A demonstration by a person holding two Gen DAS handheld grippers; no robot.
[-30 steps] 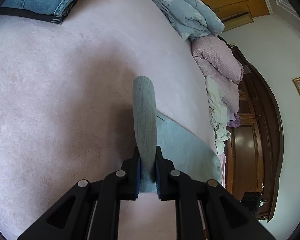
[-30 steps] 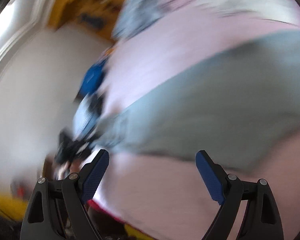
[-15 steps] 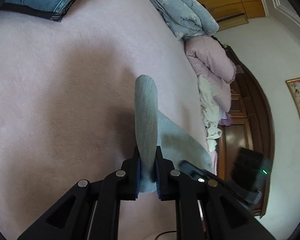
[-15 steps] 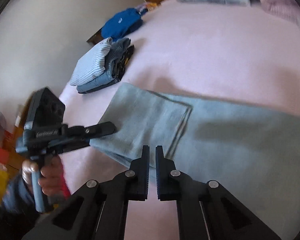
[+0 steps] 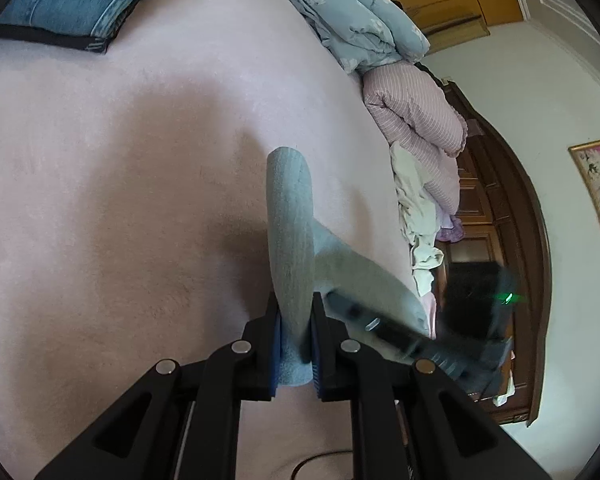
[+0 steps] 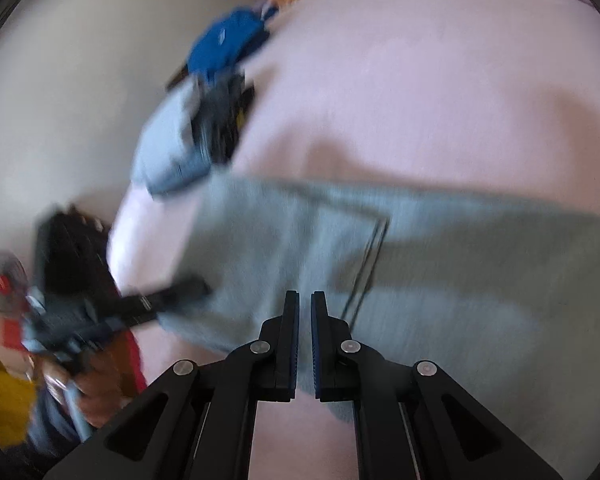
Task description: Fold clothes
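Surface: pale pink fleece bed cover (image 5: 112, 208) fills the space ahead of both pairs of jaws; white walls stand behind it.
Left gripper (image 5: 294, 344): jaws drawn narrow, pinching a raised fold of the grey-green knitted garment (image 5: 290, 240); the fold stands up between the blue pads and curves away forward.
Garment from the left jaws: to the right of the fold the cloth slopes down onto the bed cover.
Right gripper (image 6: 305, 344): jaws almost together with only a thin gap; nothing is seen between the pads. It hovers over the near edge of the same garment (image 6: 440, 264), which lies flat and wide on the bed, with one end folded over, its hemmed edge just ahead of the jaws.
Contact of right jaws with cloth: I cannot tell, the view is blurred.
Other gripper seen: in the left view the black right gripper crosses just to the right of the jaws, blurred.
Person's hand (image 6: 88, 392): low to the left of the right jaws, around a handle.
Far ahead-left of left jaws: stack of folded blue jeans and striped cloth (image 5: 68, 12).
Far ahead-right: light blue flowered quilt (image 5: 352, 12), and below it a pink striped quilt (image 5: 416, 108).
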